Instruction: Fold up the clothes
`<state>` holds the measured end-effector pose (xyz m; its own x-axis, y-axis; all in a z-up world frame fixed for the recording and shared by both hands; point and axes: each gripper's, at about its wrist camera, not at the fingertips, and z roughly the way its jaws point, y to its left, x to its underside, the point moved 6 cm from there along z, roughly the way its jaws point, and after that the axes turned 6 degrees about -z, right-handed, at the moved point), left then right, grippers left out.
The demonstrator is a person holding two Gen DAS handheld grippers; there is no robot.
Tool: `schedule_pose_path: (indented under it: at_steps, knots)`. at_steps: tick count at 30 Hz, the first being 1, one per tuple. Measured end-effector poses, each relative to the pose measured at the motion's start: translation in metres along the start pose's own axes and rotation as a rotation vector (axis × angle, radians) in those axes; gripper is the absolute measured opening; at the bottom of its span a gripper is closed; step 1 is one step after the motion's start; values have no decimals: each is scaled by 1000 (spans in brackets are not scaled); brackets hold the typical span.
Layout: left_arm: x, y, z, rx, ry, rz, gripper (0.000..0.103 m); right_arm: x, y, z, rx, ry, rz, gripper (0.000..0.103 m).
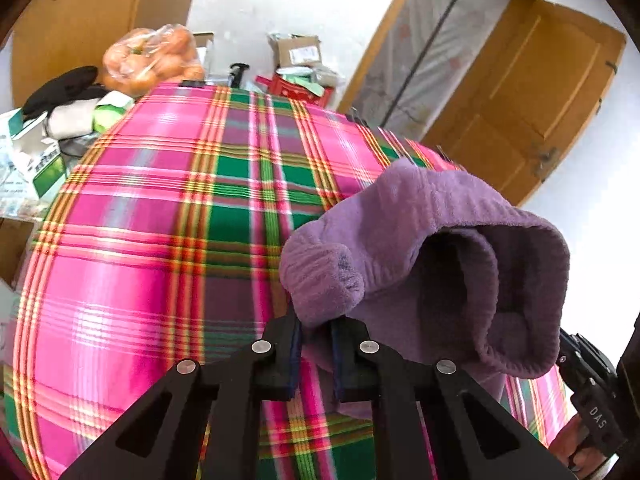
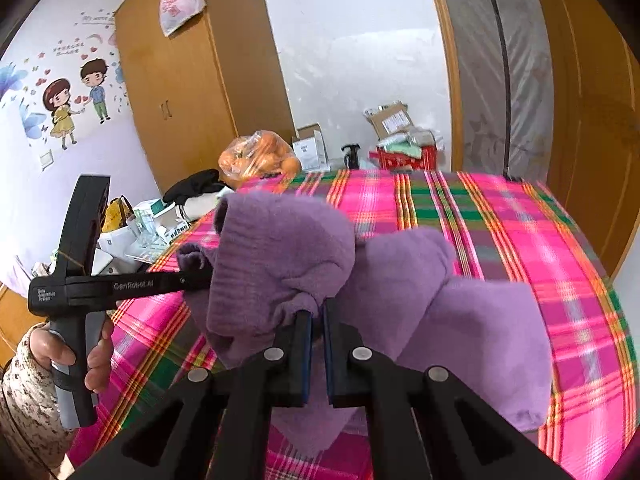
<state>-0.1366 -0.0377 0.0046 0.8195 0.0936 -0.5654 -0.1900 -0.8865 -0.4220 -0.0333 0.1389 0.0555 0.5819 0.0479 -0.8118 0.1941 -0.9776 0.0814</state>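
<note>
Left gripper (image 1: 314, 322) was pinched tight on a ribbed edge of the purple garment (image 1: 420, 248), cloth bunched between its blue-lined pads. Right gripper (image 2: 317, 314) was likewise clamped on another fold of the same garment, fabric squeezed between the pads. In the right wrist view the left tool's black body showed side-on, gripped by a hand (image 2: 72, 354) in a speckled sleeve (image 2: 24, 404). Garment was raised at both pinch points, an opening with ribbed cuff gaping toward the left camera, the rest draping down and spreading on the pink-green plaid cloth (image 2: 520, 240) covering the surface. Beyond the far edge of the plaid: a clear bag of oranges (image 2: 260, 156), a black-and-white pile of clothing (image 2: 196, 194), small white boxes (image 2: 310, 148), a red crate (image 2: 406, 158) with a cardboard box (image 2: 390, 118) above it. Further back stood a wooden wardrobe (image 2: 176, 92) with a plastic bag (image 2: 180, 0) hanging on it, a cartoon couple wall sticker (image 2: 76, 100), and a wooden door (image 1: 532, 108).
</note>
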Motion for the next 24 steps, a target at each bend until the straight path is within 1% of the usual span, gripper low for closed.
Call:
schedule_pose_path:
  at_steps: [3, 7, 10, 15, 18, 20, 24]
  knots:
    - [1, 14, -9, -25, -18, -27, 12, -18, 5, -3, -3, -37, -34, 5]
    - [3, 35, -13, -61, -27, -74, 12, -40, 16, -3, -31, -81, -62, 5]
    - [8, 51, -16, -78, -24, -118, 12, -55, 29, -2, -73, -113, -84, 5]
    - [17, 74, -21, -108, -28, -169, 12, -74, 59, 2, -177, -146, -108, 5]
    - [25, 85, -23, -117, -9, -193, 12, -79, 75, 11, -220, -143, -114, 5]
    - [30, 86, -24, -101, 2, -202, 13, -79, 83, 22, -261, -114, -108, 5]
    - [36, 83, -30, -110, -5, -191, 15, -72, 90, 36, -303, -69, -85, 5]
